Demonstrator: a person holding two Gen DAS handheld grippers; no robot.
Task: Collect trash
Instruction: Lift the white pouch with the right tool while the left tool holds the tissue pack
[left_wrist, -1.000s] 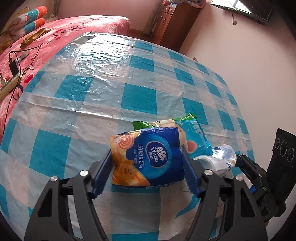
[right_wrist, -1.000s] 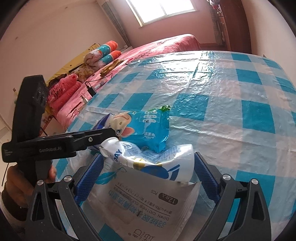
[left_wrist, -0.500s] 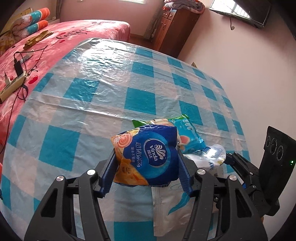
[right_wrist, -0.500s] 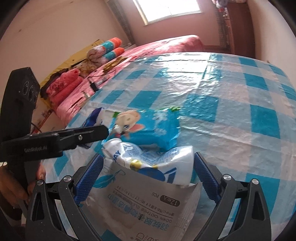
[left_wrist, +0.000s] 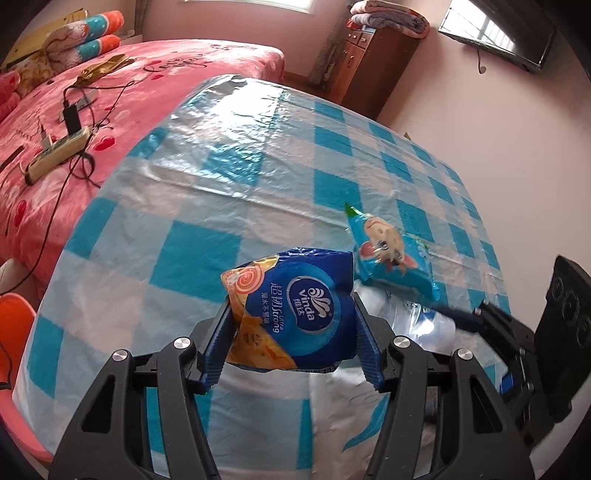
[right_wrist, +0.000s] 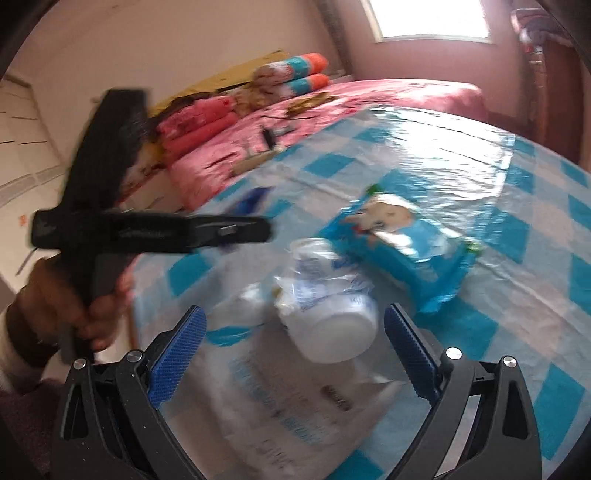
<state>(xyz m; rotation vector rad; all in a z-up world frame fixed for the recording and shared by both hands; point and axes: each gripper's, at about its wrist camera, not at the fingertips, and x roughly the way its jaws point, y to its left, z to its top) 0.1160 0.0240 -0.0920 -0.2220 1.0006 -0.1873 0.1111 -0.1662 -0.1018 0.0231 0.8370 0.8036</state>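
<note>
My left gripper (left_wrist: 293, 325) is shut on a blue Vinda tissue pack (left_wrist: 295, 306), held just above the blue-checked table (left_wrist: 207, 192). Right of it lie a blue wet-wipe pack with a cartoon face (left_wrist: 395, 258) and a crumpled white plastic wrapper (left_wrist: 413, 317), on a flat white bag (left_wrist: 325, 406). In the blurred right wrist view, my right gripper (right_wrist: 295, 350) stands open around the crumpled wrapper (right_wrist: 328, 321), and its pads (right_wrist: 177, 350) are clear of it. The wet-wipe pack (right_wrist: 402, 243) lies beyond. A hand (right_wrist: 74, 314) carries the left gripper's body at the left.
A pink bed (left_wrist: 122, 96) with a power strip and cables (left_wrist: 59, 155) runs along the table's left side. A wooden cabinet (left_wrist: 369, 70) stands at the far end, and an orange stool (left_wrist: 14, 321) at the near left corner. Bare tablecloth stretches beyond the packs.
The left gripper's jaws narrowed on the tissue pack and carried it up and left, away from the wet-wipe pack. The right gripper rolled and shifted; the wrapper no longer spans its pads.
</note>
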